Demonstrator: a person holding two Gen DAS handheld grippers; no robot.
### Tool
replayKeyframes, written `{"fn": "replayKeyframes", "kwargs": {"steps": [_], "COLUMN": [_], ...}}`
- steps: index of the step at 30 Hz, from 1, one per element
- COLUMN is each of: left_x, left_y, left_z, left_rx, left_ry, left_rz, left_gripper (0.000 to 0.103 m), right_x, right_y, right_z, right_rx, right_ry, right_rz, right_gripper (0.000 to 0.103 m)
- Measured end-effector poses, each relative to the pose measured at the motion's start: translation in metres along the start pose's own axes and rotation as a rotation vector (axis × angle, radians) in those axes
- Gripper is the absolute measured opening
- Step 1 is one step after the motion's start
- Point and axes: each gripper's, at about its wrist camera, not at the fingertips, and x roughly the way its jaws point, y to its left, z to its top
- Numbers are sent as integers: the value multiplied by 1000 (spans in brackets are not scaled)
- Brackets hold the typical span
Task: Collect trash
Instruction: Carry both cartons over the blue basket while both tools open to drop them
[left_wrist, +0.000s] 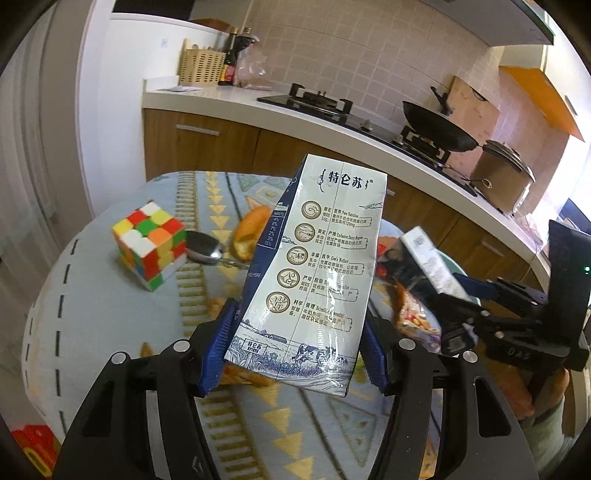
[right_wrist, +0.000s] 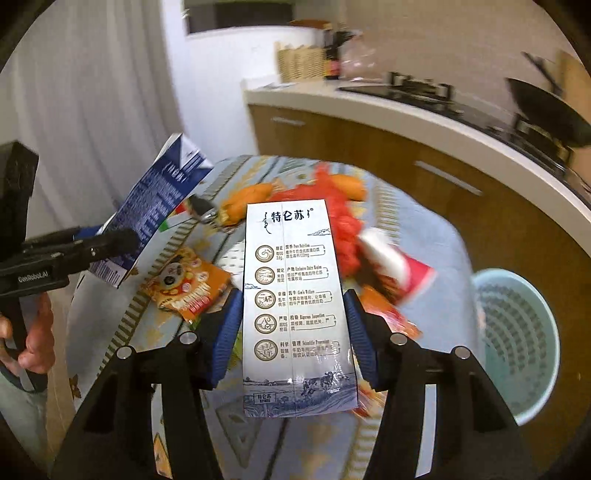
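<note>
While clamped in left claw (left_wrist: 295, 354), milk carton (left_wrist: 314, 266) stands lengthwise, top tilted away; right claw (right_wrist: 291, 343) clamps second carton (right_wrist: 295, 306) likewise.

Two milk cartons of the same brand, each held off the desk. First milk carton (left_wrist: 310, 273): pale blue-white panel with brown round icons and a printed cow scene at the base, dark blue side panel, body crumpled and tilted, leaning right at the top. Second milk carton (right_wrist: 295, 310): same printed face, standing near upright, flatter and less creased. On the patterned desk (right_wrist: 417, 229) below: an orange snack wrapper (right_wrist: 190, 286) lying flat with a cartoon print; a red-and-white wrapper (right_wrist: 391, 262), blurred. A pale blue perforated waste basket (right_wrist: 517, 343) stands beside the desk, lower right.
</note>
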Motion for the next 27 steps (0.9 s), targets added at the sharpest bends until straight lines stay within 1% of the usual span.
{"fn": "replayKeyframes", "kwargs": {"steps": [6,9,11,14,16,20,24,27], "left_x": [3,9,16,32,48,83,127,155], "left_y": [-45,-76,-97,-132,-159,-197,-236,-253], "left_z": [17,30,38,50,55,58,50,40], "left_rx": [39,71,89,106,124,141,159,161], "left_ry": [-22,-29,-29,-12,7,66,146,198], "left_rz": [-56,-79,-94,-124,-136,-160,-184,-196], "left_gripper": [59,59,59,59,59,59,59,59], "right_x": [-52,-76,-91,-101,-107,-102,-85,-65], "right_y": [-51,-79,-100,-128,-150,-191,-225,-246], "right_z": [1,0,-5,-14,-25,-46,-69,-88], "right_rx": [109,156,197,241,280,370,445,501], "right_ry": [-105,-156,-180,-193,-188,-155,-97,-36], "right_rz": [-103,-181,-227,-283,-315,-335,-343,-336], "right_gripper": [52,52,52,52,52,52,52,52]}}
